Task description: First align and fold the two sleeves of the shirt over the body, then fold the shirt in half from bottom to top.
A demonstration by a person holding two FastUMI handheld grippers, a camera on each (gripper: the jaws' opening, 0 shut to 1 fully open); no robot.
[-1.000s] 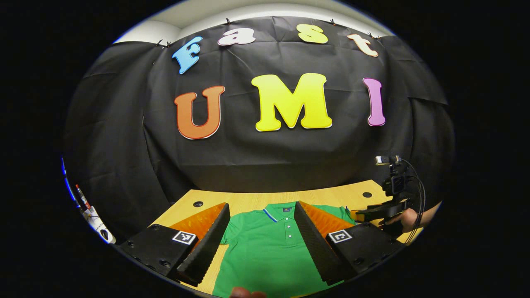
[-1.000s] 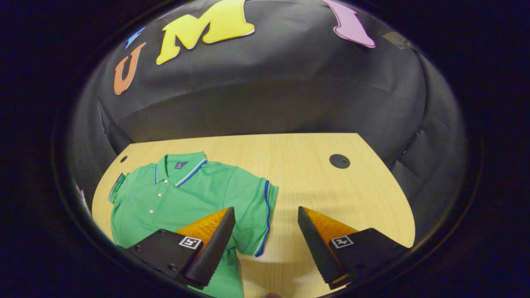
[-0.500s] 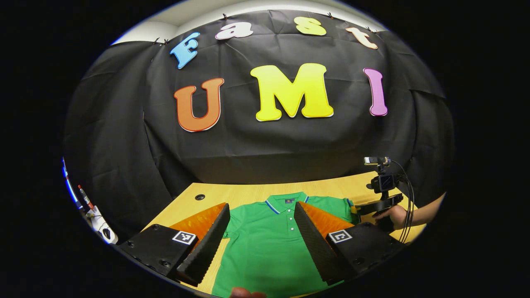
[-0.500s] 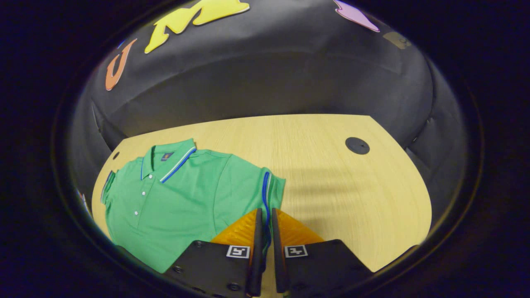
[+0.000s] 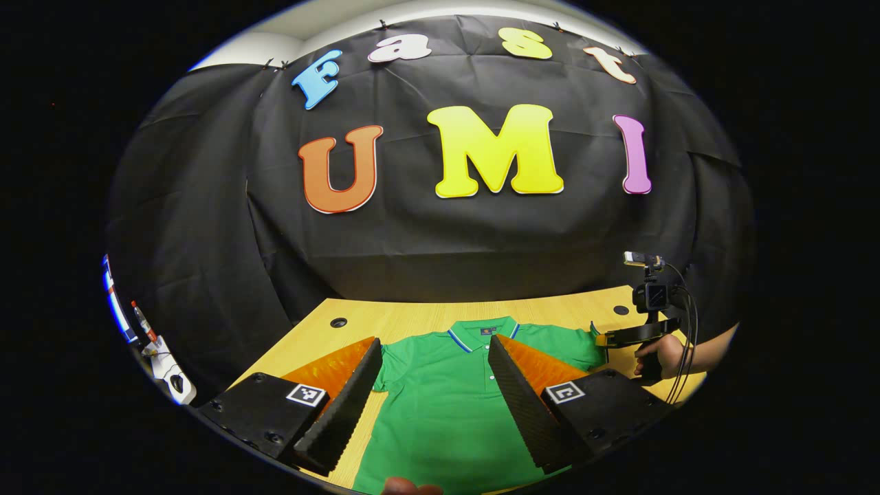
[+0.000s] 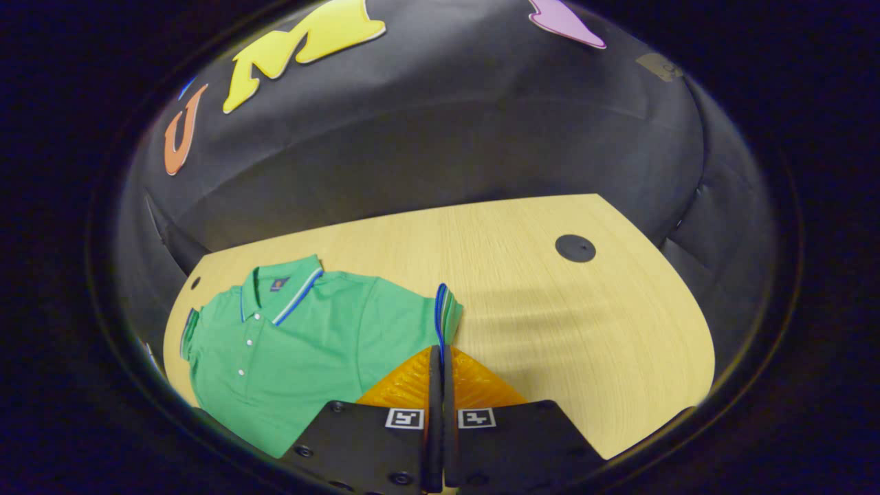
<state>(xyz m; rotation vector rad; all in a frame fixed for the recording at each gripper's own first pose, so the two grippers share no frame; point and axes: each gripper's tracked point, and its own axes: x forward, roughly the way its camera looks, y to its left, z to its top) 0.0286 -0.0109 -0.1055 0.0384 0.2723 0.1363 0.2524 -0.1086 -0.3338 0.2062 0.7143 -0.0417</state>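
The green shirt [image 6: 302, 344] lies flat on the desk [image 6: 550, 323], collar toward 12 o'clock. The right gripper [image 6: 440, 357] has its fingers pressed together on the striped cuff of the sleeve [image 6: 441, 316]. That sleeve juts toward 3 o'clock from the body, so the fold most likely sweeps toward 9 o'clock. The left gripper [image 5: 433, 385] hovers over the chest with fingers wide apart, holding nothing. The other sleeve [image 5: 379, 368] lies nearest it, at about 10 o'clock.
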